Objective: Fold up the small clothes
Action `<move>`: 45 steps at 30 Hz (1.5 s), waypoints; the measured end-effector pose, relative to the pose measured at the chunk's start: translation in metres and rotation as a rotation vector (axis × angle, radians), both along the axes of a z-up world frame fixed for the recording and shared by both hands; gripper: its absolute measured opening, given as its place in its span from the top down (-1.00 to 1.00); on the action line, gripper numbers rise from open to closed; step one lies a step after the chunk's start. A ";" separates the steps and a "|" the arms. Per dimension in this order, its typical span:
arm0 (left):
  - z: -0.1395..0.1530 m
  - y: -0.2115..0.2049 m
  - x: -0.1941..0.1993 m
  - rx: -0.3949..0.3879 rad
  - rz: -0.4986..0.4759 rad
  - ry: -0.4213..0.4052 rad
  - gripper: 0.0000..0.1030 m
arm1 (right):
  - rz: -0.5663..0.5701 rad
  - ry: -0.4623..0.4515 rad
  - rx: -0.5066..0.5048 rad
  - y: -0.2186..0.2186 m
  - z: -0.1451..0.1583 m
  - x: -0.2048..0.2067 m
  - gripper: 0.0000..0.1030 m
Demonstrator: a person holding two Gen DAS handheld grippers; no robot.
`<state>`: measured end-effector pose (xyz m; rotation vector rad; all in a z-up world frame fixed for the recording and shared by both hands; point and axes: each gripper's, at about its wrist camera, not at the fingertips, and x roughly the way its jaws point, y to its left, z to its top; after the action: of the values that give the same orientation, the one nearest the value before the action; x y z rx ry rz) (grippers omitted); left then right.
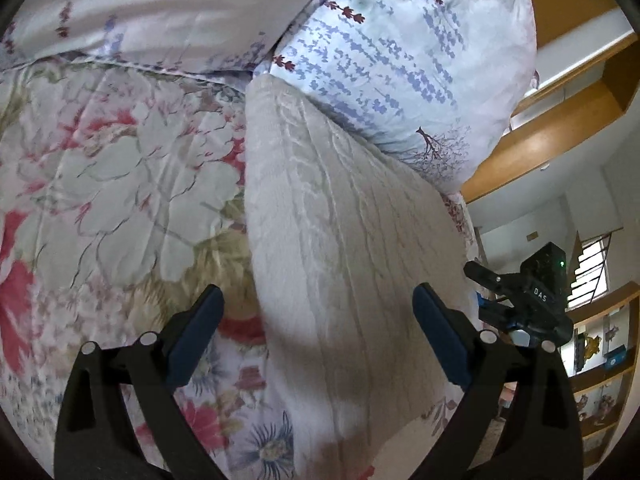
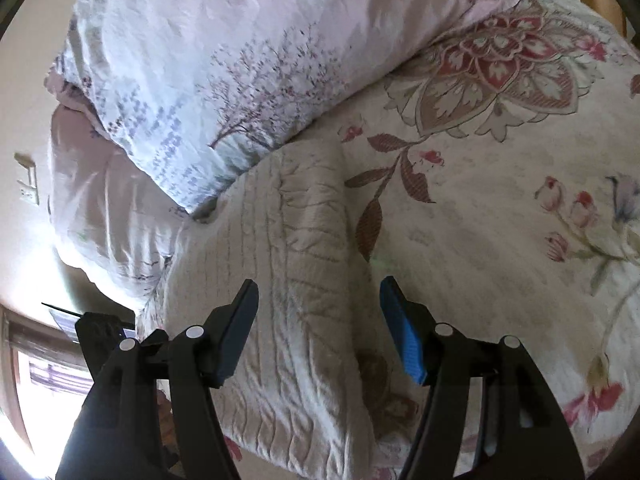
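Note:
A cream cable-knit garment (image 1: 340, 232) lies folded into a long strip on the floral bedspread (image 1: 100, 168), its far end against a pillow. My left gripper (image 1: 318, 296) is open and empty, its jaws either side of the strip's near part, just above it. In the right wrist view the same knit garment (image 2: 280, 272) lies flat with a folded edge on its right side. My right gripper (image 2: 318, 286) is open and empty, hovering over that folded edge. The other gripper (image 1: 524, 300) shows at the right of the left wrist view.
A blue-and-white printed pillow (image 1: 404, 60) and a pale lilac pillow (image 1: 152, 4) lie at the head of the bed. Wooden shelves (image 1: 560, 128) stand to the right. The right wrist view shows the pillows (image 2: 224, 60), the bedspread (image 2: 500, 200) and a window (image 2: 48, 376).

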<state>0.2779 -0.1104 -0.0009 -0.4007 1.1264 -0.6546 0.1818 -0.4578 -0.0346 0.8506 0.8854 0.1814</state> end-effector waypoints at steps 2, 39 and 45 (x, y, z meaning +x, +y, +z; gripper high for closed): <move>0.000 -0.003 0.005 -0.011 -0.009 0.001 -0.85 | 0.009 -0.005 0.014 0.000 -0.003 0.004 -0.26; 0.015 0.152 -0.029 -0.176 0.124 -0.046 0.28 | 0.308 -0.247 0.008 0.178 0.036 0.023 0.47; -0.015 0.155 -0.023 -0.155 0.171 -0.026 0.05 | 0.212 -0.155 0.041 0.181 0.007 0.030 0.32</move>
<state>0.2554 0.0444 -0.0155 -0.6124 1.0073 -0.5961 0.2120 -0.2771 -0.0280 0.7688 0.8276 0.4459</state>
